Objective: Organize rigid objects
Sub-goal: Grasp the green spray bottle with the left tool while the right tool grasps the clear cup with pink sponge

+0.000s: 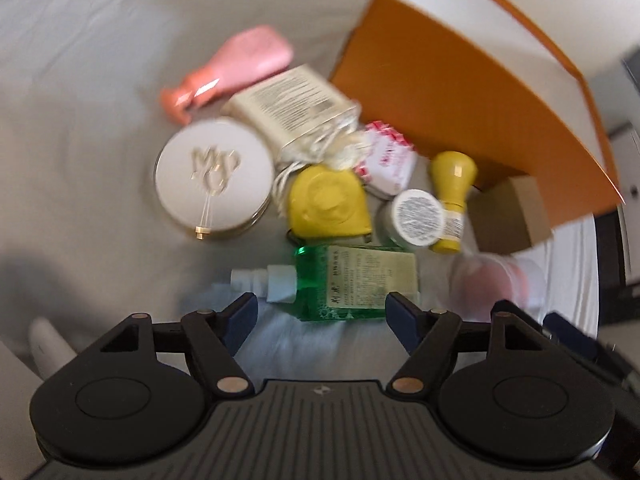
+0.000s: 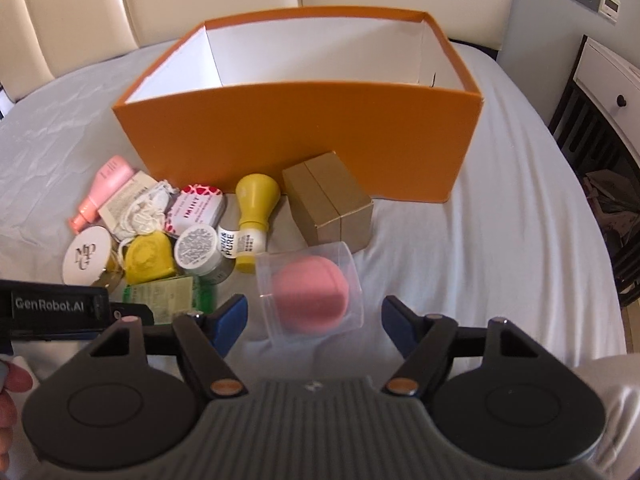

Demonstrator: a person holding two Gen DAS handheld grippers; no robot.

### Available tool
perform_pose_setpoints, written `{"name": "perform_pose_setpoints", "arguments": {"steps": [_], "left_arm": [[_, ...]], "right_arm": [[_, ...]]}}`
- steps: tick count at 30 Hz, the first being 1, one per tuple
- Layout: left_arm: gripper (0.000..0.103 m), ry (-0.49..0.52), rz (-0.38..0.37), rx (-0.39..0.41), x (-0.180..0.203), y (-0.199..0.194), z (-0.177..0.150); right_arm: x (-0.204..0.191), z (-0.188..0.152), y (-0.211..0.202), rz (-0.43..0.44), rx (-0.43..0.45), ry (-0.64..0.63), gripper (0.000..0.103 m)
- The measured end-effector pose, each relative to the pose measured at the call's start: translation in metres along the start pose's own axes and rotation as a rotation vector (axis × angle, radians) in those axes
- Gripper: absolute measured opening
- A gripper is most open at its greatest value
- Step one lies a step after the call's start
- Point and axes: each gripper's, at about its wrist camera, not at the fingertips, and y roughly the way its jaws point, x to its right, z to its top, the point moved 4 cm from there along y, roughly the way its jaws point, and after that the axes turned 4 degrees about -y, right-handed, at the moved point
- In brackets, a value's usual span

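Note:
An open orange box (image 2: pixel 296 132) with a white inside stands on the bed; it also shows in the left wrist view (image 1: pixel 452 80). Small items lie in front of it. My left gripper (image 1: pixel 322 314) is open just above a green bottle (image 1: pixel 352 280). My right gripper (image 2: pixel 314 316) is open around a clear case with a pink puff (image 2: pixel 310 284), which lies between the fingers, not gripped. Nearby are a yellow bottle (image 2: pixel 254 216), a brown carton (image 2: pixel 328 208), a round white compact (image 2: pixel 86 260) and a yellow case (image 2: pixel 150 258).
A pink tube (image 2: pixel 102 192), a white jar (image 2: pixel 198 248), a red-and-white tin (image 2: pixel 196 206) and a labelled box with cord (image 2: pixel 136 200) lie in the pile. A headboard (image 2: pixel 200 0) is behind; a dresser (image 2: pixel 608 80) stands at the right.

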Motion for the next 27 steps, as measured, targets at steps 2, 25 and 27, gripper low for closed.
{"name": "perform_pose_setpoints", "arguments": {"steps": [2,25,27], "left_arm": [[0.085,-0.070,-0.014,-0.019,-0.007,0.005,0.001],[0.061,-0.215,-0.072,0.121,-0.019,-0.006,0.010],[0.053,-0.189,-0.090,0.146,-0.019,-0.014,0.010]], "right_arm": [[-0.001,0.002,0.007,0.001,-0.005,-0.004,0.073],[-0.009,0.001,0.026,0.032,-0.031,-0.026,0.058],[-0.011,0.001,0.023,0.037,-0.020,-0.038,0.057]]}}
